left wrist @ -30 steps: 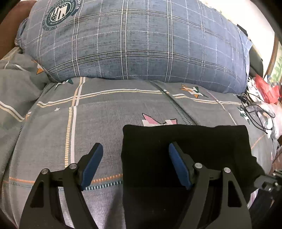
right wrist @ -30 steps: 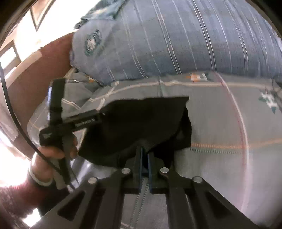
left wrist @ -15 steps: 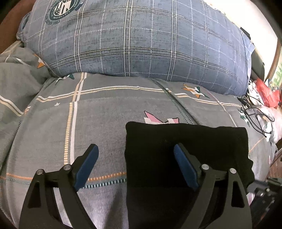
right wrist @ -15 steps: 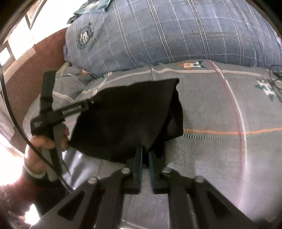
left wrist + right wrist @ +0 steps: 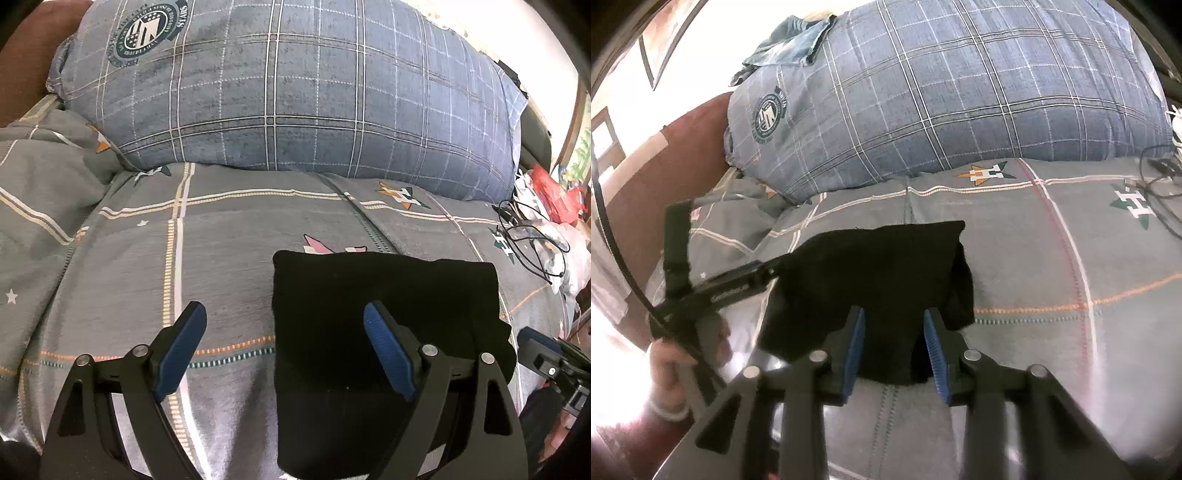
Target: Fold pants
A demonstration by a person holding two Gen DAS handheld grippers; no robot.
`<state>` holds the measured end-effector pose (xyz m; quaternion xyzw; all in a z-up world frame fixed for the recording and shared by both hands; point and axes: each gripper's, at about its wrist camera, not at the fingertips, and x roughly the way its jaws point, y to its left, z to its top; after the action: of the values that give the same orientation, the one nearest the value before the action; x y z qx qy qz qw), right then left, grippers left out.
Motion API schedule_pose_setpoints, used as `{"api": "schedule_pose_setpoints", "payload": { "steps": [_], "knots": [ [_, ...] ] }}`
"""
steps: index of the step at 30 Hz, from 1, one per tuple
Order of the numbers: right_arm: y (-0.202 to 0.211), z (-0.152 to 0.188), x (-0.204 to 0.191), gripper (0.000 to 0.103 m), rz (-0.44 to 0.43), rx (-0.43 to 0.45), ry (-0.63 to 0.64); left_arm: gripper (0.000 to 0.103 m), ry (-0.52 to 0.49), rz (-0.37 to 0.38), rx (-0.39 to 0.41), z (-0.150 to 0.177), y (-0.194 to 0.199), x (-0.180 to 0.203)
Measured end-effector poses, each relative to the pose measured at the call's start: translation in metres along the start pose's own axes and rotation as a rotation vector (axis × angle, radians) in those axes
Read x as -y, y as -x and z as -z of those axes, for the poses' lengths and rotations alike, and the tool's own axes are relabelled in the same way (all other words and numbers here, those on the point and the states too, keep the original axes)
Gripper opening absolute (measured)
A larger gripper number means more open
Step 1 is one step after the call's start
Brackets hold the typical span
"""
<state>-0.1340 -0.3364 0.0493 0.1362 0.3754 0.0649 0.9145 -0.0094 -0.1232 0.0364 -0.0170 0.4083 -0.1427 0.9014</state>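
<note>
Pants (image 5: 388,314), black, folded into a block on the grey bedspread (image 5: 221,240), near edge cut off by frame. Left gripper (image 5: 284,332) spread wide, one finger over the cloth. Right gripper (image 5: 895,332) parted, gripping nothing, pants edge between fingers. Plaid pillow (image 5: 295,92) behind.

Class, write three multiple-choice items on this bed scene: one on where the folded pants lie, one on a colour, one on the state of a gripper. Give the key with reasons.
1. The pants lie: A on the pillow; B on the grey bedspread in front of the pillow; C on the floor.
2. The pants are: A black; B red; C white.
3. The right hand-held gripper is: A shut on the pants; B open; C out of view.
Key: B, bedspread shows around them; A, uniformly black; B, a gap between its blue pads.
</note>
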Motion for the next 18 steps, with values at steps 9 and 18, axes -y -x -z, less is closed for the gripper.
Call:
{"api": "schedule_pose_setpoints", "payload": {
  "steps": [9, 18],
  "knots": [
    [-0.012, -0.005, -0.017, 0.049, 0.051, 0.005, 0.041, 0.088, 0.012, -0.011, 0.009, 0.006, 0.008, -0.006],
    [-0.017, -0.007, 0.021, 0.068, 0.153, 0.019, -0.06, 0.09, 0.056, 0.075, -0.025, 0.015, 0.007, -0.02]
  ]
}}
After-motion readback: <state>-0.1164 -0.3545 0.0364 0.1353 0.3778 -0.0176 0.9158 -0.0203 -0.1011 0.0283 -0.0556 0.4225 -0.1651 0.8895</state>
